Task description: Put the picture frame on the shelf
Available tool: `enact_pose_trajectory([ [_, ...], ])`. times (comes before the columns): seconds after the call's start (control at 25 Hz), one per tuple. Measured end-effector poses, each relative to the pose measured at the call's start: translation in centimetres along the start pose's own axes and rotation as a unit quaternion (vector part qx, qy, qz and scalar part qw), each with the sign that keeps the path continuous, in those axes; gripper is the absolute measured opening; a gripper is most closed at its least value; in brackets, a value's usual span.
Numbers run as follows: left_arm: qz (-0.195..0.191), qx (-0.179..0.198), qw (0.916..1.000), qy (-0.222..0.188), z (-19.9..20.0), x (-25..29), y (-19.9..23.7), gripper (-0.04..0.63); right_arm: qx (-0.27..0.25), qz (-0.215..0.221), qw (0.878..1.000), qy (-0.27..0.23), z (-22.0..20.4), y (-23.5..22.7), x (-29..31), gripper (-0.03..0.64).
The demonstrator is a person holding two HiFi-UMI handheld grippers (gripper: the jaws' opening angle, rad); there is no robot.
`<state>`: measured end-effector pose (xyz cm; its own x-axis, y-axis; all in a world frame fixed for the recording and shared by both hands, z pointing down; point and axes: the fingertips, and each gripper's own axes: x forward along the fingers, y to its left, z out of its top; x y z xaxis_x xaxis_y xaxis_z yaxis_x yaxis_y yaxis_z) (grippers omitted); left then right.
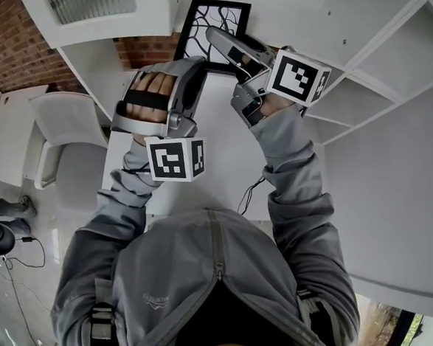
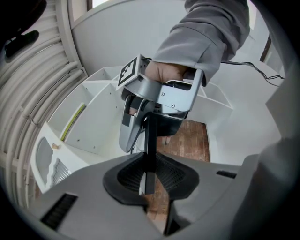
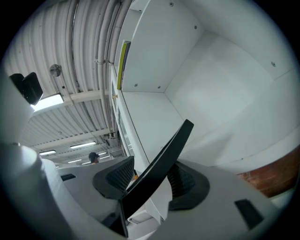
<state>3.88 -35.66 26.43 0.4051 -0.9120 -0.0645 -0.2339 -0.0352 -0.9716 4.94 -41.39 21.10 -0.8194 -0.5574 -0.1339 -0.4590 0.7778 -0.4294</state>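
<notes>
Ahead, a white shelf unit [image 1: 401,67] of smooth, flat boards fans out in open rectangular compartments on the far side, with a rough red brick wall [image 1: 147,50] behind it at the far left. The person's grey hooded sweatshirt [image 1: 194,278], soft and creased, fills the near part of the head view.

The left gripper [image 1: 197,65] is a grey moulded shell with a black-and-white marker cube [image 1: 176,159] at its near end. Its jaws are narrowed onto the picture frame [image 1: 212,29]: in the left gripper view the ribbed black pads [image 2: 129,174] press the frame's thin black edge from both sides. The right gripper [image 1: 213,41] reaches in from the right with its jaws spread wide. The frame's edge slants across the gap between its ribbed pads [image 3: 117,176], unclamped.

The frame is a flat black rectangle around a white print of black branching lines, and it stands at the mouth of the far centre compartment. Whether its lower edge rests on the shelf board cannot be told.
</notes>
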Motion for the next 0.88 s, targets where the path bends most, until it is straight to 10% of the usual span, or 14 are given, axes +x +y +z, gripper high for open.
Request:
enact_pose_trajectory([
  [0.56, 0.013, 0.022, 0.9996, 0.006, 0.1, 0.1, 1.1, 0.074, 0.138, 0.039, 0.988, -0.057, 0.7, -0.7, 0.0, 0.225],
  [0.88, 0.020, 0.018, 0.9995, 0.015, -0.1, 0.4, 1.3, 0.071, 0.287, 0.096, 0.949, -0.088, 0.1, -1.0, -0.2, 0.235],
])
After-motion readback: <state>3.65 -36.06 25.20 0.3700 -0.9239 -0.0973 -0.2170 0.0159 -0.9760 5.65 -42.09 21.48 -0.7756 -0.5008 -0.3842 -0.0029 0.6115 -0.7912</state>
